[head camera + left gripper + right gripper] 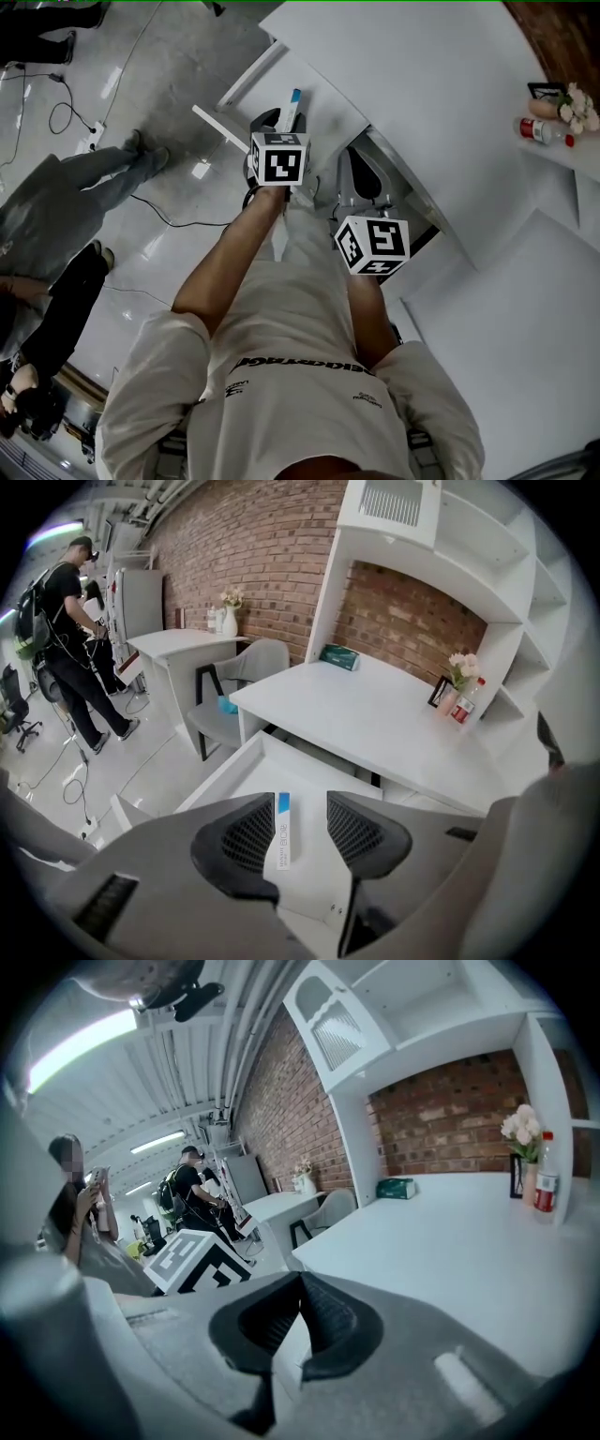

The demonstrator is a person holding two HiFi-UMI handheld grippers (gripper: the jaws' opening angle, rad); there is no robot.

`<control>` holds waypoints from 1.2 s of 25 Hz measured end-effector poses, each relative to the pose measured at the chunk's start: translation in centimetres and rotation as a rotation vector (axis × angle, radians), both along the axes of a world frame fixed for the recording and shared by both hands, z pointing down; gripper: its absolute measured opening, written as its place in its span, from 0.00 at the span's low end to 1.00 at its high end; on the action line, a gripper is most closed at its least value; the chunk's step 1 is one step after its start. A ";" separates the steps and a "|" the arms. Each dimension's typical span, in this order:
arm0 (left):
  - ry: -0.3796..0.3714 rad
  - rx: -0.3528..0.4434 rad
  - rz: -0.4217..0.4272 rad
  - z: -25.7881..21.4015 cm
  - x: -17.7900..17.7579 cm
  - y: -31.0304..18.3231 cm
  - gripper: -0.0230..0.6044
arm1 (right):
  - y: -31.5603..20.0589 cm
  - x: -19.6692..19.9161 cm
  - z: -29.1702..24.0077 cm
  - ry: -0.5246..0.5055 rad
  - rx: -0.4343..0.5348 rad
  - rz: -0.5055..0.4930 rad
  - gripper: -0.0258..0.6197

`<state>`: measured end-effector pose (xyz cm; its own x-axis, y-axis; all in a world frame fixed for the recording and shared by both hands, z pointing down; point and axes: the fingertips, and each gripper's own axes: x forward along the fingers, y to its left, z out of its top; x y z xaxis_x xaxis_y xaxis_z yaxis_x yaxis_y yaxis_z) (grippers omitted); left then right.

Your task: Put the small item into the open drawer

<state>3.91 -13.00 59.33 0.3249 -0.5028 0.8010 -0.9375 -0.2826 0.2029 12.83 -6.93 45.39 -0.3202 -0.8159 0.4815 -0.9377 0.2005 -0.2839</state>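
Left gripper (283, 120): held out ahead of the body on a bare, nearly straight left forearm (225, 272). In the left gripper view (302, 803) its jaws stand clearly apart.

Right gripper (361, 173): carried closer to the torso, beside the left, on a bent right forearm (370, 319). In the right gripper view (300, 1283) its jaws are closed, tips meeting.

Both marker cubes face upward.
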 end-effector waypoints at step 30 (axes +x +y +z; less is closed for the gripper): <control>0.187 0.458 0.002 -28.2 -4.8 4.6 0.03 | 1.0 -5.6 -19.0 0.005 0.269 -0.089 0.04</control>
